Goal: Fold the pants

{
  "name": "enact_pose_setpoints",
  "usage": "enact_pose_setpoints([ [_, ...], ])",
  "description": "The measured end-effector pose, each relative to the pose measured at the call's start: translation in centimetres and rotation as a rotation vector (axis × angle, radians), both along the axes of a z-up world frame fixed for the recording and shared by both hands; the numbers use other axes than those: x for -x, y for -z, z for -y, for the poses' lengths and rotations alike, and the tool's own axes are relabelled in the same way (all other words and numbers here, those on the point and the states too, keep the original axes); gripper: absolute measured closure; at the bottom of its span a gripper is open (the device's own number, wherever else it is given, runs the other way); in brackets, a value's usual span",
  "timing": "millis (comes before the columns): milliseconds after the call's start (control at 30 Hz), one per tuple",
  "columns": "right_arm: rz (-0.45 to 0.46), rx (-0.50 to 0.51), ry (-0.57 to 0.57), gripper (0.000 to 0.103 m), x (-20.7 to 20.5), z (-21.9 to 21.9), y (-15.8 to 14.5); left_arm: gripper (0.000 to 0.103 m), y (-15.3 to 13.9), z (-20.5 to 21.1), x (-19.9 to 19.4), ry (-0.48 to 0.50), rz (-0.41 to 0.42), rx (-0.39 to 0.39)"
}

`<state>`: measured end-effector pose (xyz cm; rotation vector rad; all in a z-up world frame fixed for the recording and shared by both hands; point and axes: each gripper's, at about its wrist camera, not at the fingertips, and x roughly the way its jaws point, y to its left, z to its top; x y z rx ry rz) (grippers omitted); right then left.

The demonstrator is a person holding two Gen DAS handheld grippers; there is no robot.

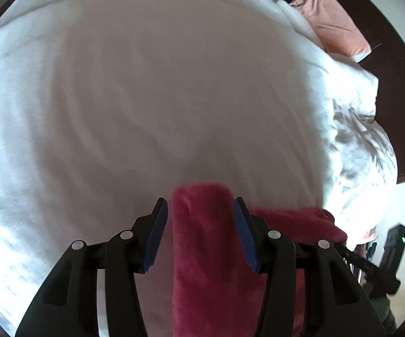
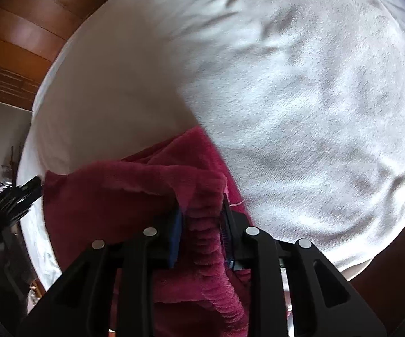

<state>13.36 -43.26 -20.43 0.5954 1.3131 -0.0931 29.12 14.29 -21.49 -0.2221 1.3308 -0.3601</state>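
Dark red fleece pants [image 1: 202, 252] lie at the near edge of a white bed sheet [image 1: 146, 98]. A rolled or folded strip of them runs straight up between the blue pads of my left gripper [image 1: 200, 200]. That gripper is open: the right pad brushes the cloth and the left pad stands a little off it. In the right wrist view the pants [image 2: 104, 196] spread leftward in a loose sheet. My right gripper [image 2: 201, 206] is shut on a bunched, ribbed part of them, which hides the pad tips.
A crumpled white duvet [image 1: 357, 154] is heaped at the right of the bed, with a pink pillow [image 1: 331, 22] and a dark headboard [image 1: 393, 56] beyond it. Wooden flooring [image 2: 14, 42] shows past the mattress edge. A black object [image 2: 14, 202] sits at the pants' left end.
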Motion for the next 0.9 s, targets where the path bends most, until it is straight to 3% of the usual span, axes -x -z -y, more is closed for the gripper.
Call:
enact_pose_setpoints([
  [100,-0.010,0.019,-0.024,0.072,-0.5,-0.2,0.9,0.054,-0.5,-0.1,2.2,0.007,0.002,-0.022],
  [300,0.007,0.014,-0.070,0.071,-0.9,-0.7,0.9,0.054,-1.0,0.2,6.3,0.003,0.006,-0.047],
  [500,0.061,-0.011,-0.121,0.068,0.5,-0.2,-1.3,0.054,-1.1,0.5,9.3,-0.008,0.011,-0.077],
  [900,0.130,0.032,-0.255,0.062,5.9,-0.3,-5.2,0.054,-1.8,3.1,14.6,0.024,0.067,-0.172],
])
